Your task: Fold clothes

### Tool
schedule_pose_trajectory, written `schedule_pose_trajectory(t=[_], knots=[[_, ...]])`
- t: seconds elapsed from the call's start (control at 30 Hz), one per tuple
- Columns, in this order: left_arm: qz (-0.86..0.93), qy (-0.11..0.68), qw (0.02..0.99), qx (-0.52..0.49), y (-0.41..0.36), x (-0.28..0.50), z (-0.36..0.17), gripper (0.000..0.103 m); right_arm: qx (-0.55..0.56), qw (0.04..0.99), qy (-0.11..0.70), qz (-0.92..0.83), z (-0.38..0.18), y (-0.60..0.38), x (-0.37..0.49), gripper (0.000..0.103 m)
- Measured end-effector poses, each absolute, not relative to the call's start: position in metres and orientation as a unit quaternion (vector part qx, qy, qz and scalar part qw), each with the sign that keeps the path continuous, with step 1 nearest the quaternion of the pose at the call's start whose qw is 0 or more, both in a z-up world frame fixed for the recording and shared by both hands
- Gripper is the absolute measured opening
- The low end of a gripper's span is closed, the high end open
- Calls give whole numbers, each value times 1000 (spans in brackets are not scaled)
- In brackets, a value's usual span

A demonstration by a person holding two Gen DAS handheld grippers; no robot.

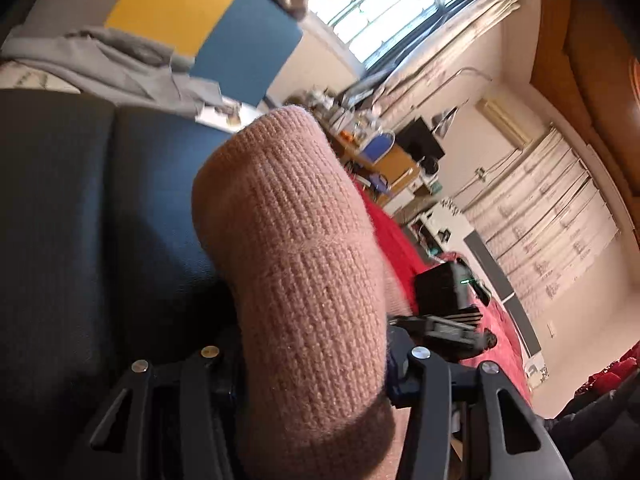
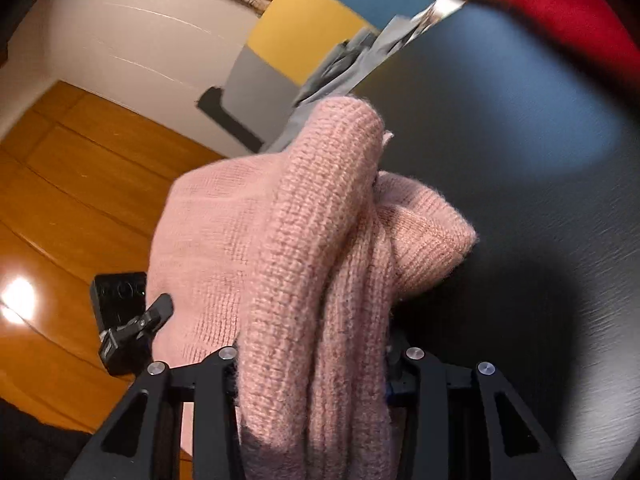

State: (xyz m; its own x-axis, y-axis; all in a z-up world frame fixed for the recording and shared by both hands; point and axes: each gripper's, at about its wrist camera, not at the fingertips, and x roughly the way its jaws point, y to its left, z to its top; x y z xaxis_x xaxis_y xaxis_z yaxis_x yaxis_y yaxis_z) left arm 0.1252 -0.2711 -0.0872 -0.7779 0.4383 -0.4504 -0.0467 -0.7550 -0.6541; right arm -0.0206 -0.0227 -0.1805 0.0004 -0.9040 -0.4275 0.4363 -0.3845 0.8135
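Note:
A pink knit sweater (image 1: 296, 248) fills the middle of the left wrist view, and a thick roll of it runs down between the jaws of my left gripper (image 1: 316, 364), which is shut on it. In the right wrist view the same sweater (image 2: 304, 240) bunches in several folds, lifted above a dark padded surface (image 2: 520, 160). My right gripper (image 2: 316, 364) is shut on those folds. The knit hides the fingertips of both. Each view also catches the other gripper: the right one (image 1: 444, 320), the left one (image 2: 128, 320).
A red garment (image 1: 388, 232) lies on the dark surface (image 1: 100, 200) to the right, and crumpled grey clothes (image 1: 120, 64) lie at its far end. A yellow, blue and grey panel (image 2: 304, 28) stands behind. Wooden floor (image 2: 80, 168) lies to the left; a cluttered desk (image 1: 380, 156) stands under the window.

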Motion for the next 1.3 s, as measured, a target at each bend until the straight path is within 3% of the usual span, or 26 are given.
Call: schedule_pose_trajectory(t=[0.27,0.73,0.87,1.03,1.2,1.3], knots=[[920,-313,67,-226,-319,226,-36,49,497,604,-245,-573,-168,-148,24,41],[928,-296,-224,13,-483,498,58,49,410,812,-61,-412,-11,-506,174,41],[886,-360,-287,52,-546,546,23,50,403,828,24,-389,6,-599,233,41],[775,-508,-375,-16,-624,582,-97,50,470,761,162,-417,-68,-687,273,43],[793,-495,-355,-13,-622,576,-98,51,506,762,92,-394,-110,-685,248,46],[795,-486,-361,-30,-625,566,-89,52,484,758,118,-421,-97,-683,242,48]])
